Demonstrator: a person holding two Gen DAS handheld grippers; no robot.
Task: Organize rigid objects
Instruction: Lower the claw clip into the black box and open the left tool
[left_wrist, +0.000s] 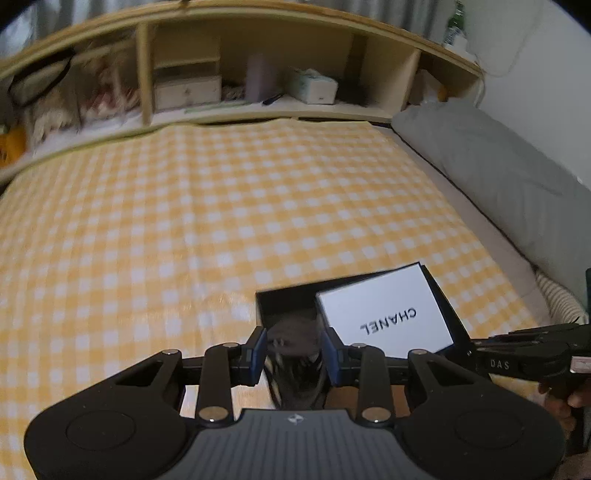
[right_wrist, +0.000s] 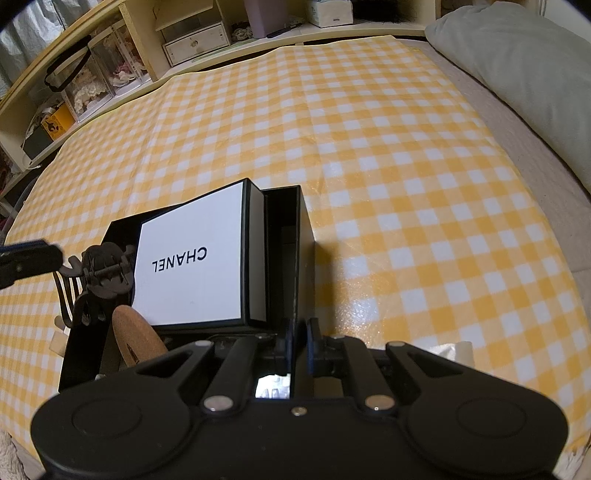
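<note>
In the left wrist view the left gripper has its jaws parted, a dark hair claw blurred between the blue pads; whether they touch it I cannot tell. Just beyond, the white box lies in the black box. Far and left, the checked cloth is bare. In the right wrist view the right gripper is clenched on the black box's right wall; the claw sits at its left edge, beside a cork disc.
</note>
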